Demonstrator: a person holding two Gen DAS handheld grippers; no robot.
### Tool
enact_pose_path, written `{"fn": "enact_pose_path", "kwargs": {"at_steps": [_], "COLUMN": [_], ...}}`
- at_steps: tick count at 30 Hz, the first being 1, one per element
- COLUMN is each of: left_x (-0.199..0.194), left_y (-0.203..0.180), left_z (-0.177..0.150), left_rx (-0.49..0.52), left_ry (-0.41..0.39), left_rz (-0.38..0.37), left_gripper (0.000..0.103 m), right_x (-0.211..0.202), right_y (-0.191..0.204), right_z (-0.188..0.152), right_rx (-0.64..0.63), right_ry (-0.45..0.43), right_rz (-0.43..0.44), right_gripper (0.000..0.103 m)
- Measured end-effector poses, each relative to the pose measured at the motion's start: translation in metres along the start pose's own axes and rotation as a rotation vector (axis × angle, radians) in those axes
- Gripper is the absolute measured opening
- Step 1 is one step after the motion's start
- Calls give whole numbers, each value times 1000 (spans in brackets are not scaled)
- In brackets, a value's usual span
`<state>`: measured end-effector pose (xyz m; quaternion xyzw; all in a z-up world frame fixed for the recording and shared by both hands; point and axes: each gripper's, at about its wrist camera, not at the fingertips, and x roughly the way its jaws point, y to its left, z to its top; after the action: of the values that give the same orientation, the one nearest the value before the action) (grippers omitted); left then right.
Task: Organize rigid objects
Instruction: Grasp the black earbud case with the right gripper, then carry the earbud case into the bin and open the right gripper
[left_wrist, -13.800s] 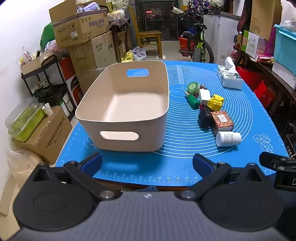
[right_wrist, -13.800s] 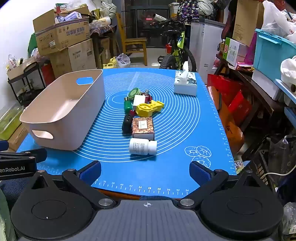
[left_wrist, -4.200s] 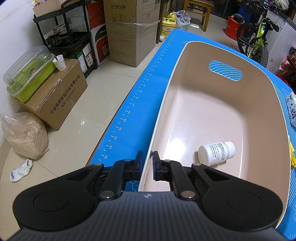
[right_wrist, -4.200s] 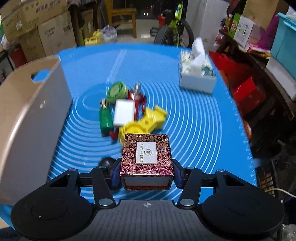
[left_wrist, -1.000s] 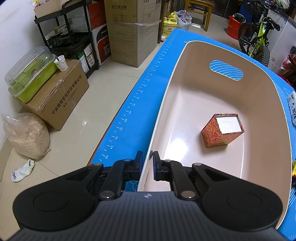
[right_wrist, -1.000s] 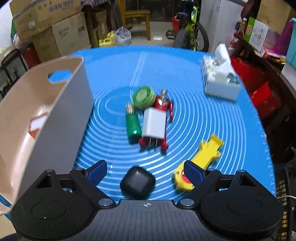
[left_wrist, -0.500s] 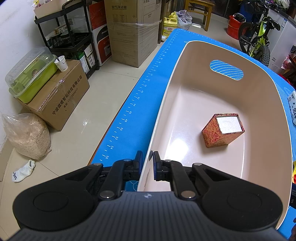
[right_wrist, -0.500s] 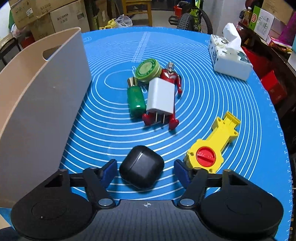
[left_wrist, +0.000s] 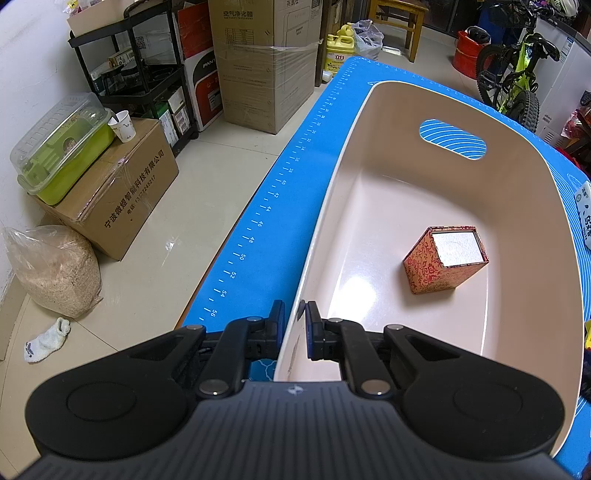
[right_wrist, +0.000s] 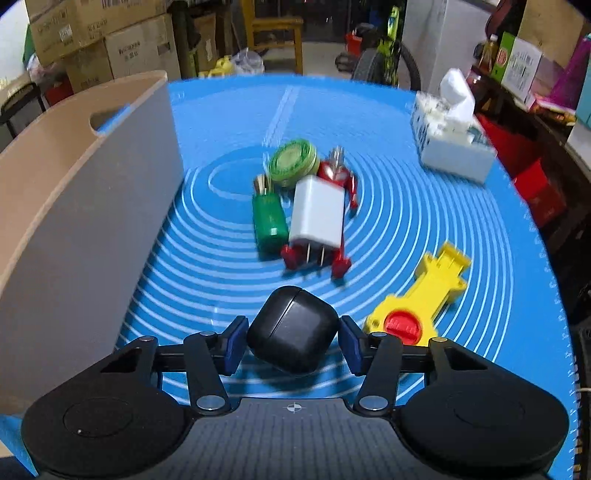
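1. Right gripper (right_wrist: 291, 345): the fingers (right_wrist: 233, 345) press against both sides of the black earbud case (right_wrist: 292, 329), which sits tilted between them above the blue mat (right_wrist: 406, 221).
2. Just right of the case lies the yellow tool (right_wrist: 421, 301) with a red disc.
3. Farther along the tabletop: a white charger (right_wrist: 318, 212) rests on a red figure (right_wrist: 341, 177), beside a green bottle (right_wrist: 269, 218) and a green tin (right_wrist: 293, 161).
4. A tissue box (right_wrist: 452, 147) stands at the far right.
5. Left gripper (left_wrist: 295, 328): its fingers (left_wrist: 313, 334) are closed on the near rim of the beige bin (left_wrist: 517, 192), one outside, one inside.
6. Inside the bin, well beyond these fingers, a red patterned box (left_wrist: 445, 258) rests tilted on the floor of the bin.
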<state>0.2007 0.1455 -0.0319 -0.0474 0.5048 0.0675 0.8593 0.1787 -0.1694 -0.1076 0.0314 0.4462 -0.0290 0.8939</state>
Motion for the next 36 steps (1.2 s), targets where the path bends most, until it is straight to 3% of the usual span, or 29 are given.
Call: {"fn": "enact_pose_path", "kwargs": {"at_steps": [9, 18, 28, 36], "left_x": [0, 0, 0, 0], "left_y": [0, -3, -3, -3], "left_z": [0, 0, -1, 0], "left_rx": [1, 1, 1, 1], "left_ry": [2, 3, 3, 3], "left_rz": [4, 7, 7, 8], "left_gripper": [14, 14, 14, 14], "right_x": [-51, -87, -78, -55], "right_y": [9, 53, 129, 165], "right_z": [37, 76, 88, 76], "right_rx": [13, -62, -238, -308], "right_ry": [-179, -327, -293, -169], "right_rz": [36, 126, 227, 248], "right_gripper": [58, 58, 58, 58]}}
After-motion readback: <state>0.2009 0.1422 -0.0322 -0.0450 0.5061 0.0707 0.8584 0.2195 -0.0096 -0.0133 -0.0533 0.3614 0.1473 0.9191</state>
